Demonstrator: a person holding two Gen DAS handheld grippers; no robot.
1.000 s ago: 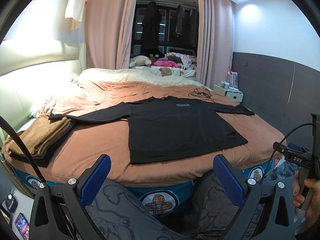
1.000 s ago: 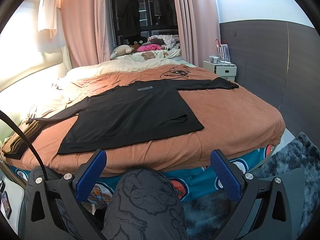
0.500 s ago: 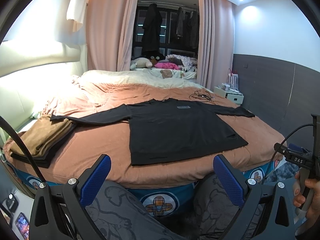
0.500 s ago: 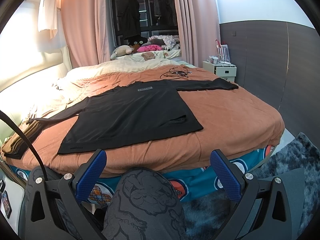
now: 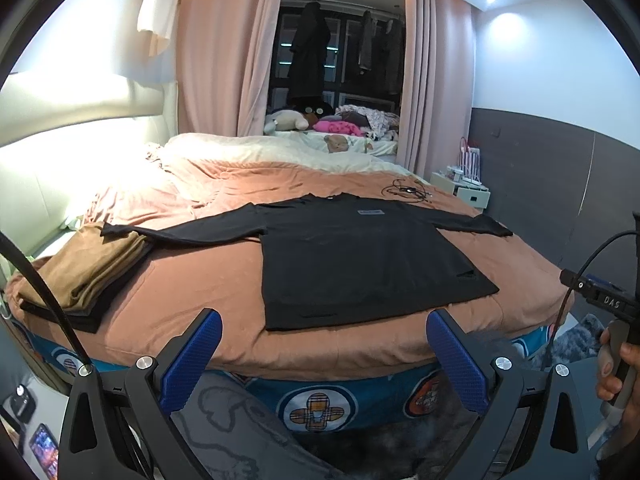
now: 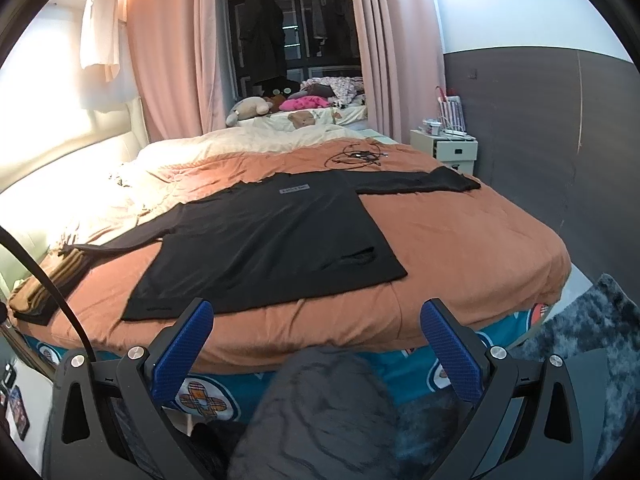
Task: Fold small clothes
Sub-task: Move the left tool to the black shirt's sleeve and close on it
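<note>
A black long-sleeved shirt lies flat on the orange-brown bedspread, both sleeves spread sideways, hem towards me. My left gripper hangs open below the bed's front edge, short of the hem, with nothing between its blue pads. My right gripper is open too, low in front of the bed, near the hem's right half. A hand holds the right gripper's handle at the right of the left wrist view.
A stack of folded brown and dark clothes sits at the bed's left corner. Cables lie beyond the collar. A white nightstand stands at the far right; a grey rug covers the floor. A knee in grey trousers is below.
Both views have shifted slightly; the knee under the right gripper is blurred from moving. The shirt lies as before and both grippers stay open.
</note>
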